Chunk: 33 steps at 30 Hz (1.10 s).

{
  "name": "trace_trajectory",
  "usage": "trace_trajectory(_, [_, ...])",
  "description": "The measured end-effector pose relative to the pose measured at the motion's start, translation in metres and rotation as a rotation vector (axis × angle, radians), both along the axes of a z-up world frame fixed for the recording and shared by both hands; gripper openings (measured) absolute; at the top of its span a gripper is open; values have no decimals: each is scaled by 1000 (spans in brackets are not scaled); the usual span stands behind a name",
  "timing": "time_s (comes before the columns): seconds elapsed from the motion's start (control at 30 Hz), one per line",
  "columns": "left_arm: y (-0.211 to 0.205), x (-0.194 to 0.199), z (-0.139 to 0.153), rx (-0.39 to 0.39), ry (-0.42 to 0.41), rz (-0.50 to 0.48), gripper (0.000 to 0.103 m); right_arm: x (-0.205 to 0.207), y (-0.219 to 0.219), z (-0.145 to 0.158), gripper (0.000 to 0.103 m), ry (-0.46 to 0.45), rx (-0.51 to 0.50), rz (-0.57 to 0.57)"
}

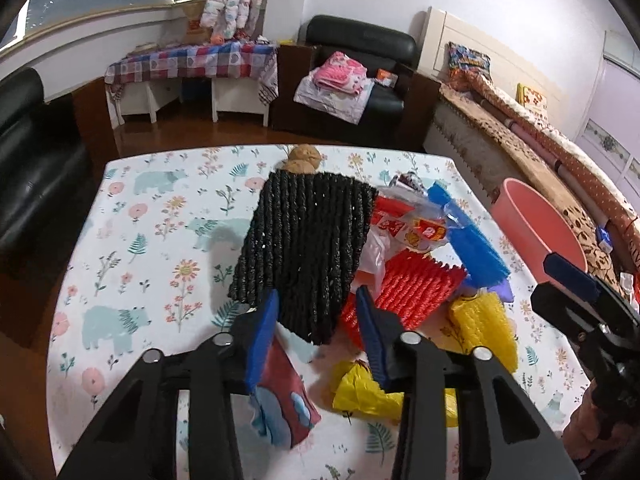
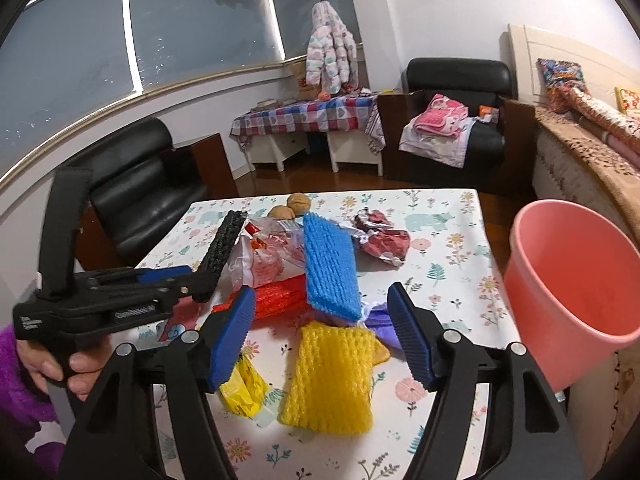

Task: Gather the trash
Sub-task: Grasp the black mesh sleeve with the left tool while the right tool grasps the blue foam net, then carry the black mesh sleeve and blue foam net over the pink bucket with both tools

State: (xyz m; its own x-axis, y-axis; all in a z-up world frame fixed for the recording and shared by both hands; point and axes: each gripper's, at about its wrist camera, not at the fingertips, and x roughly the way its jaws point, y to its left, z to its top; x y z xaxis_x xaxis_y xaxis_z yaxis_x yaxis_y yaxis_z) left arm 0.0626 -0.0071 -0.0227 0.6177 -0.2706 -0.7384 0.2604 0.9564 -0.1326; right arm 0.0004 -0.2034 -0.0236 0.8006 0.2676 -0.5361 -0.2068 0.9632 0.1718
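left gripper point(image 1: 316, 312) jaws pinching black foam net point(image 1: 304, 248), lifted above table point(image 1: 132, 248) | right gripper point(image 2: 322, 336) jaws gaping wide, holding nothing, over yellow net point(image 2: 332, 376) | advice: carrying net across to pink bucket point(image 2: 572, 280), releasing only inside rim
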Motion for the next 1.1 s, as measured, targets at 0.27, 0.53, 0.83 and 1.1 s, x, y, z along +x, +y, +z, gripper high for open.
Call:
trace_trajectory(0.27, [13,10,-4,-35,17,3,10,29,5,-12,55,87,1,29])
trace_trajectory(0.53, [28,-1,10,-71,-2,6,9,41,3,-17,8,133,39,48])
trace_trajectory(0.83, [27,-22,39,-87,-68,-4,9,27,-16,7,7,57,87,25])
trace_trajectory(1.1, [-9,-30,73,-106,-135,-88,9,14,-47,33,7,-12,103,-41])
